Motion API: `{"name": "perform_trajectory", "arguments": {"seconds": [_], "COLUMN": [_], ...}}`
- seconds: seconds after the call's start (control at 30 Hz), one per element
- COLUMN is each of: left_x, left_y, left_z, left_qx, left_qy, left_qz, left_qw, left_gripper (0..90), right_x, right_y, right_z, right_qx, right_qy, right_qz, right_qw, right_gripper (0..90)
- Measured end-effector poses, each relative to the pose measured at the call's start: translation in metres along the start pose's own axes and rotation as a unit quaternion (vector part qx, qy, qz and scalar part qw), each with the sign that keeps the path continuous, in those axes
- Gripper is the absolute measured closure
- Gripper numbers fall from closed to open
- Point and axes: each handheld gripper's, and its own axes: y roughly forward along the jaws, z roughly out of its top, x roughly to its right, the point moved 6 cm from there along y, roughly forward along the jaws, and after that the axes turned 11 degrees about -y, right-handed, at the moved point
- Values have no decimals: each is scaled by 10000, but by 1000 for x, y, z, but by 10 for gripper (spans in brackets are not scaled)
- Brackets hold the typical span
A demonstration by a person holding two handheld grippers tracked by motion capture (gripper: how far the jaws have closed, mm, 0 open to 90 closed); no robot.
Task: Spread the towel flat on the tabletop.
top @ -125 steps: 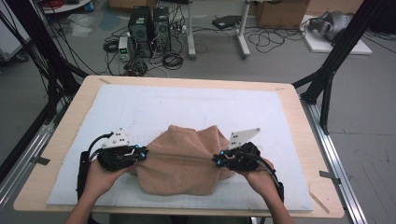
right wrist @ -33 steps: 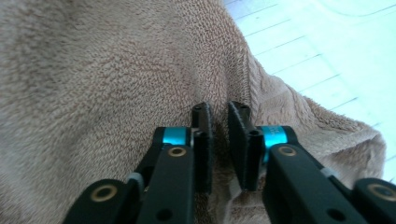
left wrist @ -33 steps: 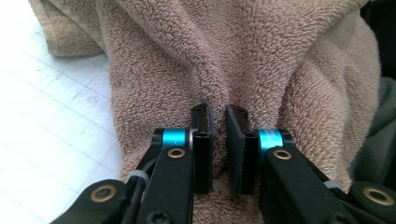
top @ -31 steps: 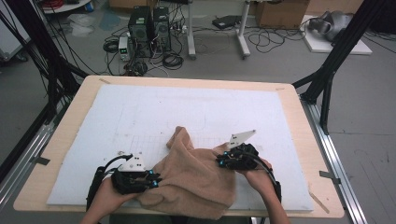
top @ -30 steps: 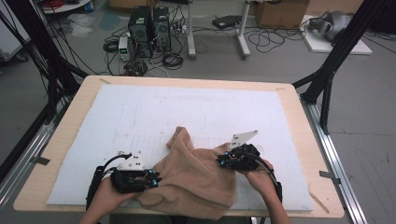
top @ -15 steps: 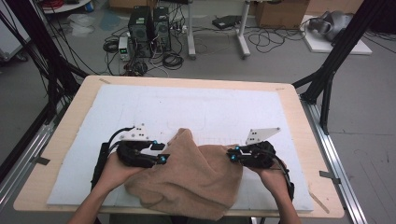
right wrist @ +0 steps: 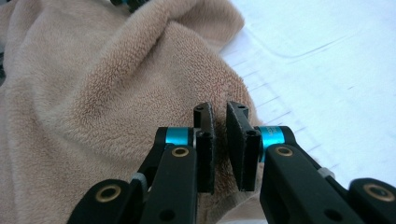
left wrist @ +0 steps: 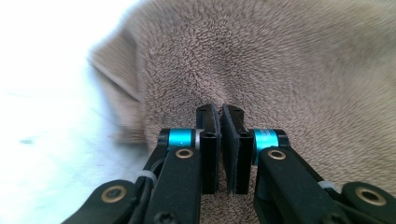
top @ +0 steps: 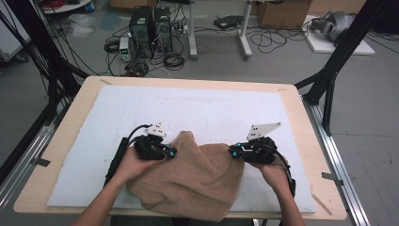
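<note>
High view: towel (top: 197, 181) is bunched at the desk's (top: 301, 113) near edge, stretched between both hand-held grippers, left (top: 170, 153) and right (top: 233, 151) equally close. Left gripper view: jaws just closed, pinching towel (left wrist: 289, 70). Right gripper view: jaws narrow, clamped on the towel's (right wrist: 102, 84) edge.

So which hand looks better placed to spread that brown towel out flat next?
The right, probably. Its gripper pinches the towel at an edge with bare white mat beyond. The left gripper is shut on a bunched fold further in.
</note>
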Motion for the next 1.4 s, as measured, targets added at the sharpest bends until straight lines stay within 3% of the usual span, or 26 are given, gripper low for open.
{"name": "perform_trajectory", "arguments": {"seconds": [0.17,0.23,0.33,0.4,0.5,0.57,0.67,0.83,1.0,1.27,1.4], "left_x": [-6,-7,-6,-2,9,18,30,34,31,27,22], "left_y": [-34,-50,-74,-86,-89,-87,-80,-61,-55,-69,-72], "left_z": [13,18,21,15,-6,-23,-50,-80,-77,-48,-32], "left_qx": [570,874,1240,1318,1094,896,581,240,207,472,605], "left_qy": [-37,-30,69,109,236,267,214,39,8,-47,-35], "left_qz": [375,573,931,975,981,876,641,340,178,27,55], "left_qw": [9977,9945,9879,9864,9889,9918,9960,9991,9996,9989,9981], "left_gripper": [865,865,865,865,865,865,865,864,848,735,691], "right_x": [15,21,26,25,17,7,-7,-26,-36,-35,-35], "right_y": [-10,-15,-22,-25,-18,-9,7,27,28,27,26], "right_z": [21,32,45,49,45,35,15,-19,-27,-28,-28], "right_qx": [85,149,290,403,353,204,-5,-256,-180,-177,-142], "right_qy": [-89,-125,-213,-181,-182,-177,-39,208,277,215,220], "right_qz": [-265,-430,-621,-635,-439,-256,14,391,398,371,366], "right_qw": [9996,9989,9974,9970,9982,9993,10000,9987,9987,9989,9990], "right_gripper": [824,824,825,825,824,823,822,819,818,818,818]}}
